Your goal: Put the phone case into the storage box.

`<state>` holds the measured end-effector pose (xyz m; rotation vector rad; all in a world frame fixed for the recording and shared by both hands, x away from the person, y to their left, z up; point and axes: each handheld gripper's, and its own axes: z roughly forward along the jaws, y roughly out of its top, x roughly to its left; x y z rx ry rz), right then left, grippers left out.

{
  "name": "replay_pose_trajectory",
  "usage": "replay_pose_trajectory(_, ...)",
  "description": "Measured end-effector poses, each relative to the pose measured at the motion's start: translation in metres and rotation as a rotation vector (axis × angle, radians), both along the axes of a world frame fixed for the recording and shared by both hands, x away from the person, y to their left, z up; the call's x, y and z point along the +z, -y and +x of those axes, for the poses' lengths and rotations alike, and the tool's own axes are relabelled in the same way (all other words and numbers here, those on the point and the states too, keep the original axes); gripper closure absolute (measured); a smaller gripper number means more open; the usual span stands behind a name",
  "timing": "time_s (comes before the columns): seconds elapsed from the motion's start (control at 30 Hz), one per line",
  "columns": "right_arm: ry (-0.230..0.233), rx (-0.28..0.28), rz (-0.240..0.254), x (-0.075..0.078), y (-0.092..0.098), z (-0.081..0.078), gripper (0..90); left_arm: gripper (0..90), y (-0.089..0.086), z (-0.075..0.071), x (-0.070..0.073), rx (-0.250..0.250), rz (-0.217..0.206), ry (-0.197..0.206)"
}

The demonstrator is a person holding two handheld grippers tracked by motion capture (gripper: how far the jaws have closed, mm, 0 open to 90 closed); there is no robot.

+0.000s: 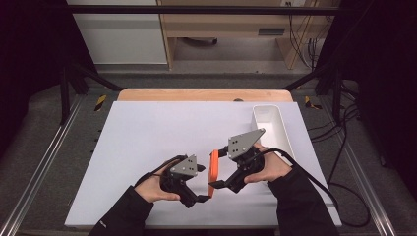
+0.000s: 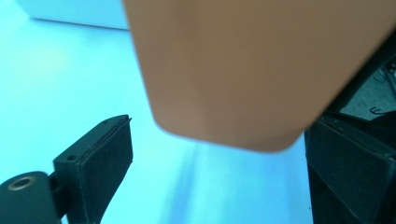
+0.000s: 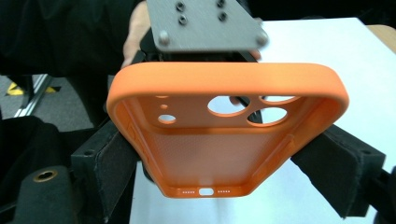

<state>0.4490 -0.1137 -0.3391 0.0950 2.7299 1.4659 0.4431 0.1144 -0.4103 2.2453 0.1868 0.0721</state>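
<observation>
An orange phone case (image 1: 214, 172) is held on edge above the white table surface (image 1: 147, 142), between the two grippers near the table's front edge. In the right gripper view the case (image 3: 224, 140) is seen clamped across its width by the right gripper (image 3: 229, 163), the black padded jaws pressed against its two long sides, with the hollow inside and the camera cut-outs turned toward the camera. No brand, label or writing can be read on the case or on anything else.

The left gripper (image 1: 200, 183) is held just beside the case; in the left gripper view its jaws are seen well apart, with the blurred orange back of the case (image 2: 252, 70) between and beyond them. A white rectangular tray (image 1: 271, 129) is set at the table's far right.
</observation>
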Motion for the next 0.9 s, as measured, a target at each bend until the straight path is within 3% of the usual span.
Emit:
replay_pose_trajectory(0.13,0.008,-0.05,0.0,0.004,0.004,0.003,16.1,4.9,-0.01,0.002,0.001,0.042,0.0,0.001)
replay_pose_trajectory(0.37,0.021,-0.131,-0.01,0.007,0.007,0.009,16.0,4.4,-0.027,0.004,0.001,0.119,-0.037,-0.006)
replay_pose_trajectory(0.9,0.055,-0.238,0.019,0.016,0.019,0.009,15.9,3.7,-0.074,0.0,-0.005,0.289,-0.123,-0.03)
